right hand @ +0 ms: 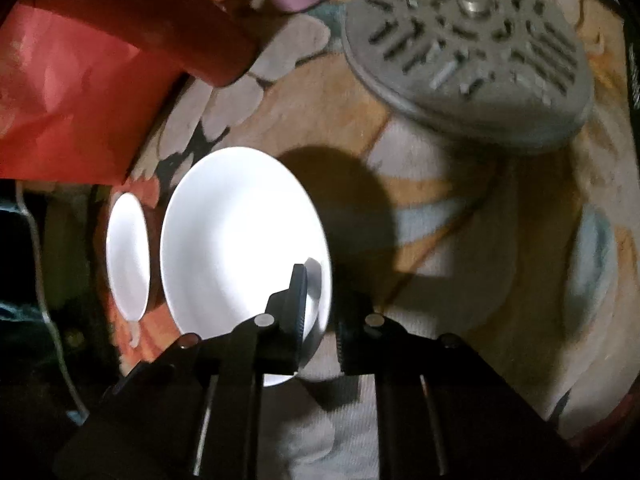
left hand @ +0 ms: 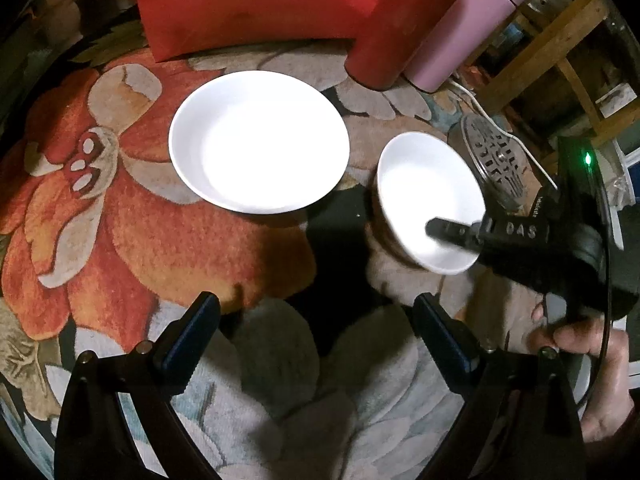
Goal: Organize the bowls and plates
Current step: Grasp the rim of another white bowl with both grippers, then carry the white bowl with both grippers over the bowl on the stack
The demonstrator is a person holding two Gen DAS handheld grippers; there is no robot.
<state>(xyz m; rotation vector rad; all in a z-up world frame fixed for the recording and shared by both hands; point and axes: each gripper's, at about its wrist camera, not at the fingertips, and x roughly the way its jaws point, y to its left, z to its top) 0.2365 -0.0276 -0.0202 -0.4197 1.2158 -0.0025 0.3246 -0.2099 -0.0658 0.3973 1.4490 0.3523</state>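
A white plate (left hand: pixel 258 142) lies flat on the flowered carpet. To its right a white bowl (left hand: pixel 430 200) is tilted and held off the carpet by my right gripper (left hand: pixel 444 232), which is shut on the bowl's near rim. In the right wrist view the bowl (right hand: pixel 240 240) fills the centre, its rim pinched between the two fingers of my right gripper (right hand: pixel 320 316), and the plate (right hand: pixel 128 252) shows edge-on to the left. My left gripper (left hand: pixel 316 332) is open and empty, low over the carpet in front of the plate.
A red cushion (left hand: pixel 248 4), a red cylinder (left hand: pixel 408 24) and a pink tumbler (left hand: pixel 464 28) stand behind the plate. A round grey slotted metal disc (right hand: pixel 468 48) lies on the carpet right of the bowl, with a white cable (left hand: pixel 500 128) beside it. Wooden shelving (left hand: pixel 560 48) stands at right.
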